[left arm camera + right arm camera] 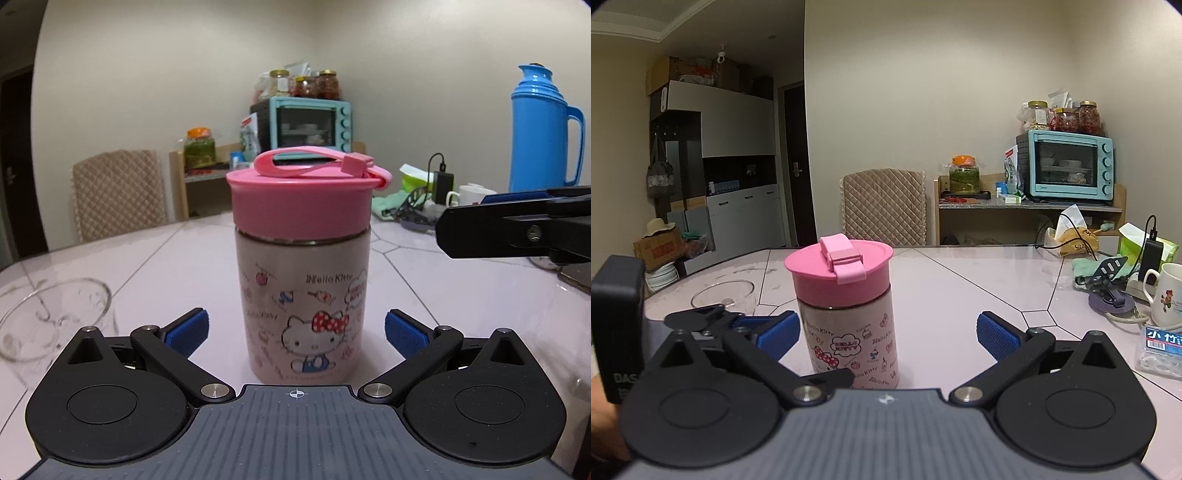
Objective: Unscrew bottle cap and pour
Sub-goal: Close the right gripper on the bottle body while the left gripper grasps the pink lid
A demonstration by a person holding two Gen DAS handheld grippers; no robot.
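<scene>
A Hello Kitty steel bottle (303, 310) stands upright on the table, its pink cap (301, 206) screwed on with a strap looped over the top. My left gripper (295, 332) is open, one blue pad on either side of the bottle's lower body and neither touching it. The right gripper (461, 214) shows side-on at cap height to the right, apart from the bottle. In the right wrist view the bottle (846, 325) sits just ahead, near the left pad of my open right gripper (886, 334). One of the left gripper's fingers (831, 376) crosses in front of the bottle's base.
A clear glass bowl (48, 321) sits left of the bottle, also visible as bowl (724, 295). A blue thermos (539, 129), white mug (1167, 295), charger, cloth and phone stand crowd the table's right side. A padded chair (884, 206) stands at the far edge.
</scene>
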